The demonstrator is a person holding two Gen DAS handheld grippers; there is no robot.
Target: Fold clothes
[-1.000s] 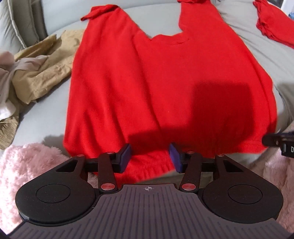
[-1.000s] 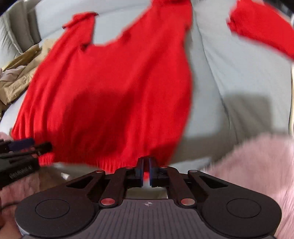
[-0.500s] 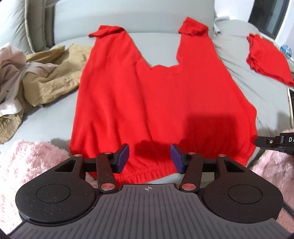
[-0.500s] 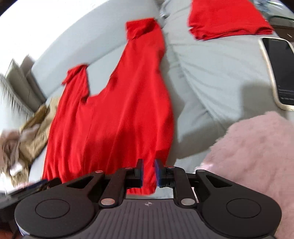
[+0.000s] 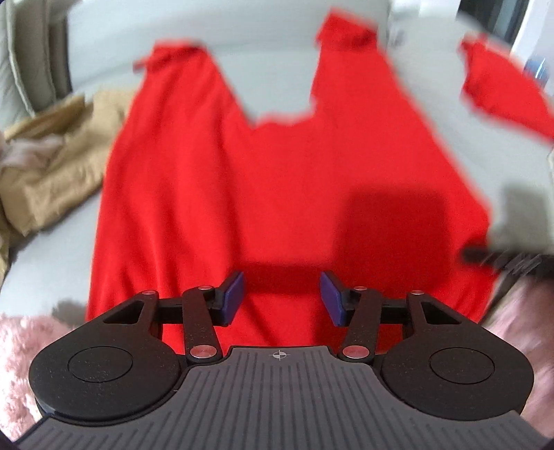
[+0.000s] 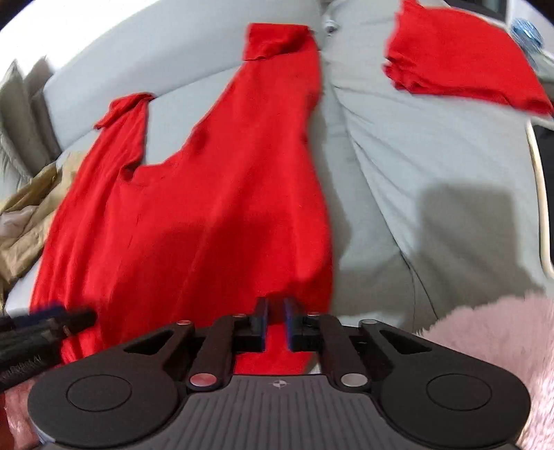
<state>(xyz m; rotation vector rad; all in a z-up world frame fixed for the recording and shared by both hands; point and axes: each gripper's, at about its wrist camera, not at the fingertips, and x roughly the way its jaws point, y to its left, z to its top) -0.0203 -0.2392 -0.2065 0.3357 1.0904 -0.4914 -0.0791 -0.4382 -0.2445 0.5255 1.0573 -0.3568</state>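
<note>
Lettering on left gripper [image 6: 52,325] blurred, unreadable

— What are you working on top of?

— You have a pale grey sofa [image 6: 432,166] under you, its cover creased into long folds.

— And around it?

— Behind the sofa's seat you see the grey backrest [image 5: 242,34]; at its left end stand greenish cushions [image 5: 31,59]. At the sofa's near edge lies pink fluffy fabric [image 6: 502,332]. Beyond its far right corner, a dark window [image 5: 491,17].
</note>
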